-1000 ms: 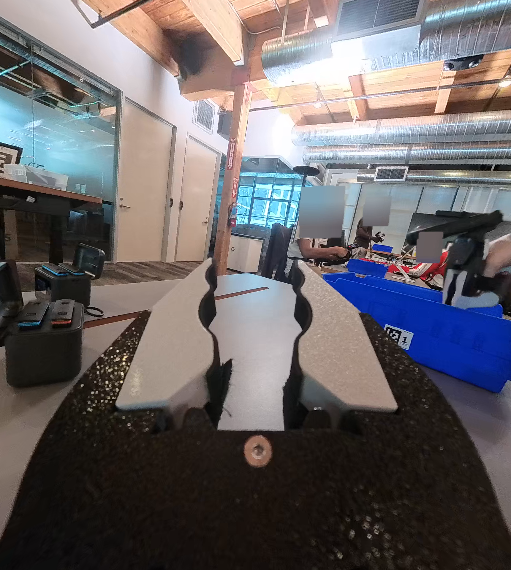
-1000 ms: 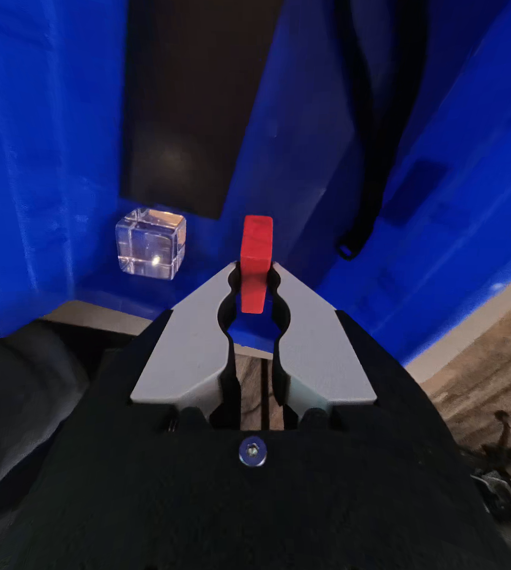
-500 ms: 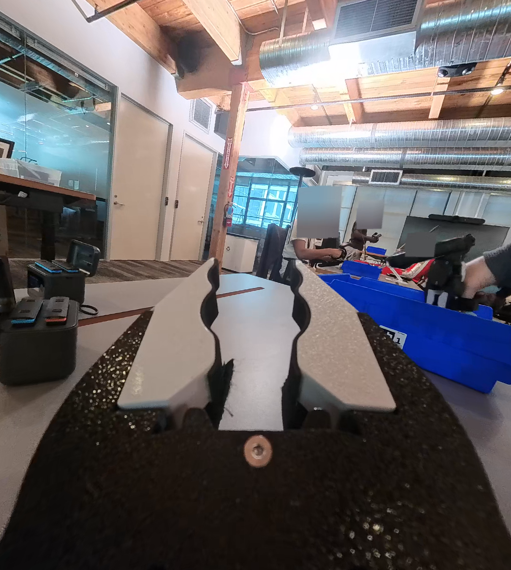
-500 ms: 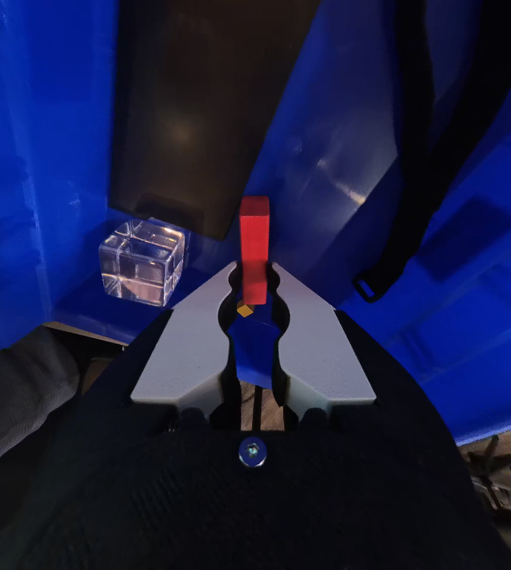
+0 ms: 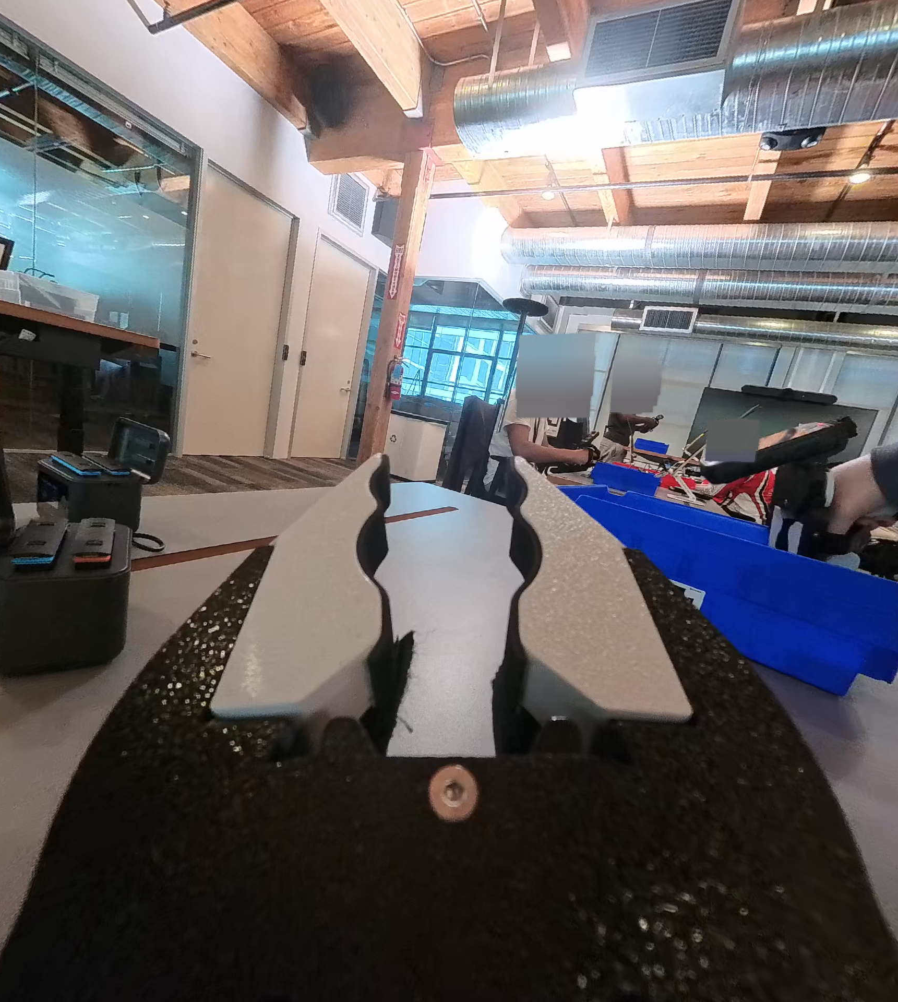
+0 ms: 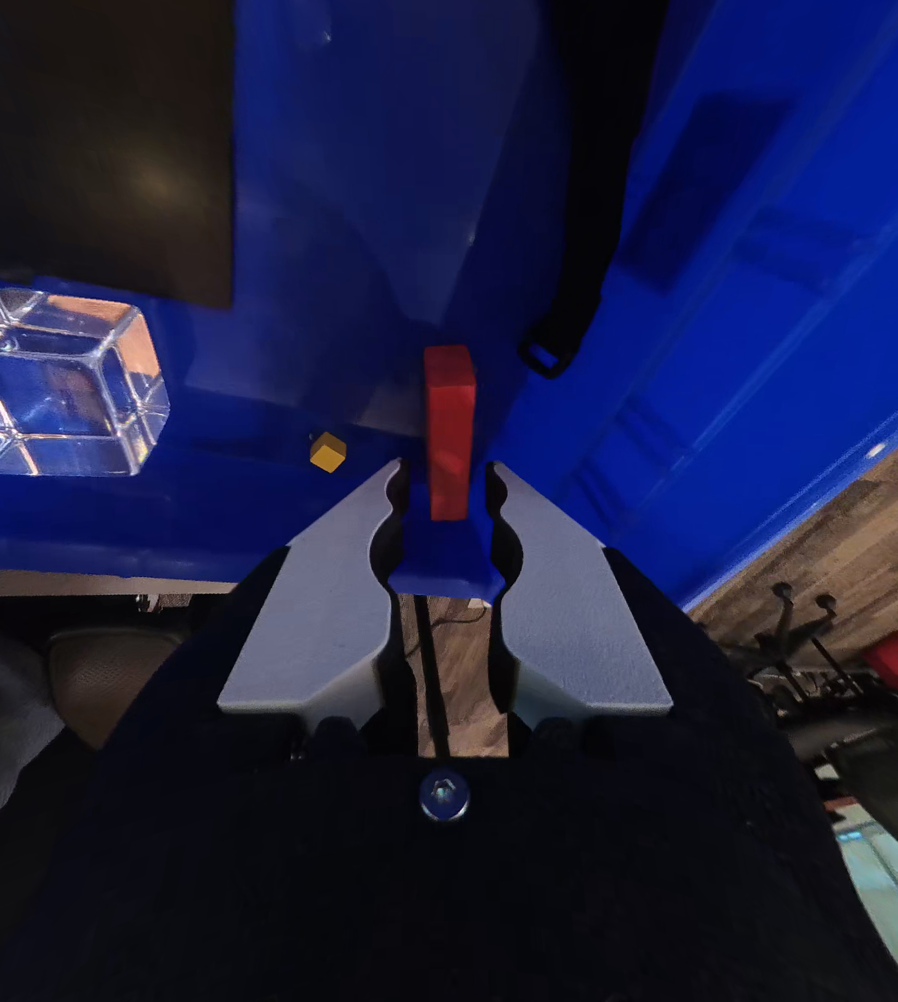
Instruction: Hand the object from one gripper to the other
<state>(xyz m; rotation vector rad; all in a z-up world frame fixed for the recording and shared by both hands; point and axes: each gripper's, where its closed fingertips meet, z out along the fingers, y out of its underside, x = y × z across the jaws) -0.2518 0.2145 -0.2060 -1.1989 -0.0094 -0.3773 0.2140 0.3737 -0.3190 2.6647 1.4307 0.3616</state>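
Note:
A red block (image 6: pixel 449 434) stands upright on the floor of the blue bin (image 6: pixel 761 271), between the fingertips of my right gripper (image 6: pixel 445 464). The jaws are open, with a gap on each side of the block. My left gripper (image 5: pixel 449 466) is open and empty, low over the grey table (image 5: pixel 446 547). In the left wrist view the right gripper (image 5: pixel 810 488), held by a hand, reaches into the blue bin (image 5: pixel 734 575) at the far right; the block is hidden there.
A clear cube (image 6: pixel 51 385), a small yellow cube (image 6: pixel 327 451), a black strap (image 6: pixel 571 325) and a dark panel (image 6: pixel 89 152) lie in the bin. Black charger boxes (image 5: pixel 56 596) stand on the table's left. People sit at far desks. Tip to tip, the grippers are about 50 cm apart.
My right gripper, shut on the red block before, has lowered into the bin and opened; the block now stands free. The left gripper stays open and has barely moved.

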